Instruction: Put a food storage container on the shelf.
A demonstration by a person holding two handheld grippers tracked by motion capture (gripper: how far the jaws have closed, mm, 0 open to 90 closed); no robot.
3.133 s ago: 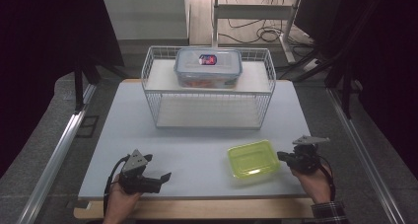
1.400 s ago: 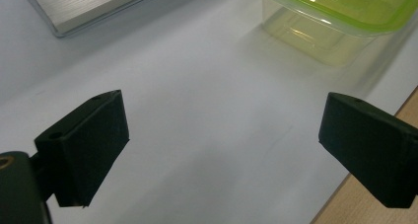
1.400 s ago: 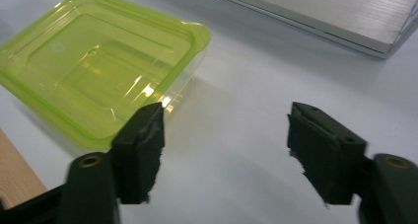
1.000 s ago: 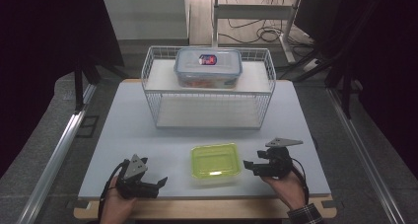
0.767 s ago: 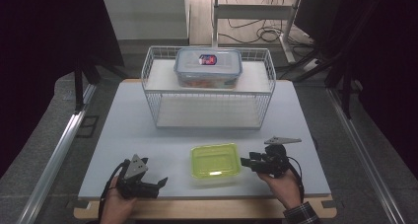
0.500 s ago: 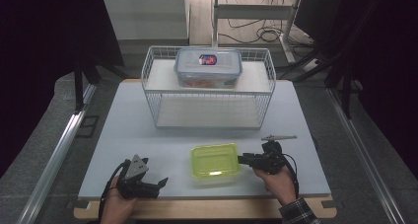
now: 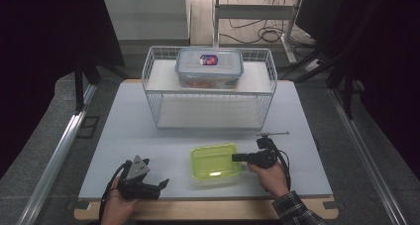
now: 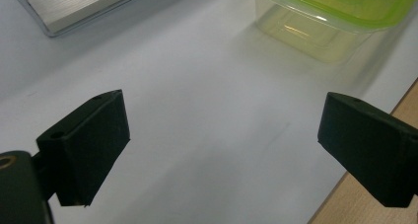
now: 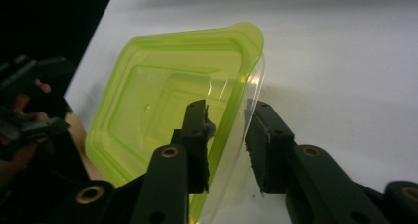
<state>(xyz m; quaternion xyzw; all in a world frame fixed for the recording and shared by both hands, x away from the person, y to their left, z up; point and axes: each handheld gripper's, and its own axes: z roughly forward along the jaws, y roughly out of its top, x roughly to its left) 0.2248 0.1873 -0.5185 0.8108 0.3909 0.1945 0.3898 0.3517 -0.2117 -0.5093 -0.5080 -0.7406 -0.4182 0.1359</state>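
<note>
A clear container with a lime-green lid (image 7: 214, 161) lies on the white table near the front. My right gripper (image 7: 236, 157) reaches in from its right side. In the right gripper view the container's (image 9: 162, 110) rim stands between the jaws of the right gripper (image 9: 229, 135). One jaw is over the lid and the other outside the clear wall. The jaws have just been closing, and a small gap still shows at the pads. My left gripper (image 7: 157, 187) rests at the front left, open and with nothing in it (image 8: 222, 150). The container (image 8: 335, 17) lies ahead of it.
A white wire basket (image 7: 153, 91) stands at the back middle of the table. A lidded clear box with a blue rim (image 7: 209, 69) sits on its upper shelf. The wooden front edge (image 7: 198, 210) runs just behind both hands.
The green-lidded container has moved left from the front right to the front middle. Over the last second the right gripper slid left onto its rim and its jaws narrowed. The left gripper stayed put.
</note>
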